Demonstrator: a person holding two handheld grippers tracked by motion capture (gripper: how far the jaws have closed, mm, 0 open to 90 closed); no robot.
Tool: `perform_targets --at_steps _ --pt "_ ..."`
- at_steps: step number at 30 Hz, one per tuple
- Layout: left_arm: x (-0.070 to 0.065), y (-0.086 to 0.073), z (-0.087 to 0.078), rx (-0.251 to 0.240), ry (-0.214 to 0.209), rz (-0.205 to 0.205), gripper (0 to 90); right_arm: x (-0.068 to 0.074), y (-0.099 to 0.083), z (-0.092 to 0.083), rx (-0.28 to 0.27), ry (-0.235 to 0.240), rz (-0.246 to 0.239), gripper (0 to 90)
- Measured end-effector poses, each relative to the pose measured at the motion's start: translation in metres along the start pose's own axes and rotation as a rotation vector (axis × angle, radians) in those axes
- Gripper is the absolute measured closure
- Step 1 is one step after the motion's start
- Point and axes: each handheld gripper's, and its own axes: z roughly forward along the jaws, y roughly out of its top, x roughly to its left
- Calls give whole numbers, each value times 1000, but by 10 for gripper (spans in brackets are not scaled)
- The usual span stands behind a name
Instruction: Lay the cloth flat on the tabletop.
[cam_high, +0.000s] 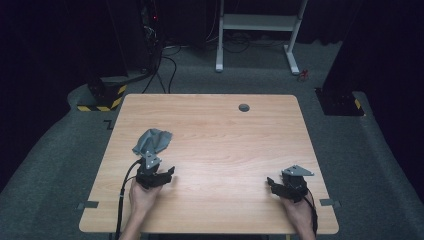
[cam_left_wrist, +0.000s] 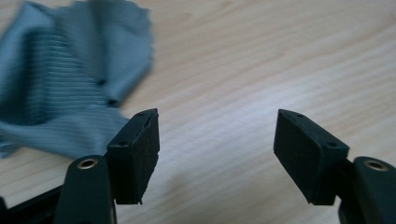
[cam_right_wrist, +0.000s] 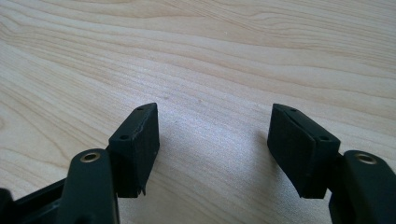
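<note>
A crumpled grey ribbed cloth (cam_high: 152, 141) is lying on the light wooden desk (cam_high: 225, 150), just beyond the left tool (cam_high: 162, 176). Both the left tool and the right tool (cam_high: 275, 185) are gaping wide, gripping nothing.

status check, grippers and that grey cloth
Left gripper open, empty, just short of grey cloth. Right gripper open over bare table. Cloth crumpled, untouched. Nothing in the way.

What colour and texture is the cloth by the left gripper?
Grey-blue cloth with a fine ribbed weave, clearest in the left gripper view.
</note>
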Motion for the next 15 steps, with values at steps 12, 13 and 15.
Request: perform_targets --at_steps 12,13,15 --pt "36 9 2 7 92 -71 312 0 0 0 0 0 0 341" --pt "37 10 3 11 99 -70 313 0 0 0 0 0 0 341" --pt "39 13 6 26 109 -59 315 0 0 0 0 0 0 342"
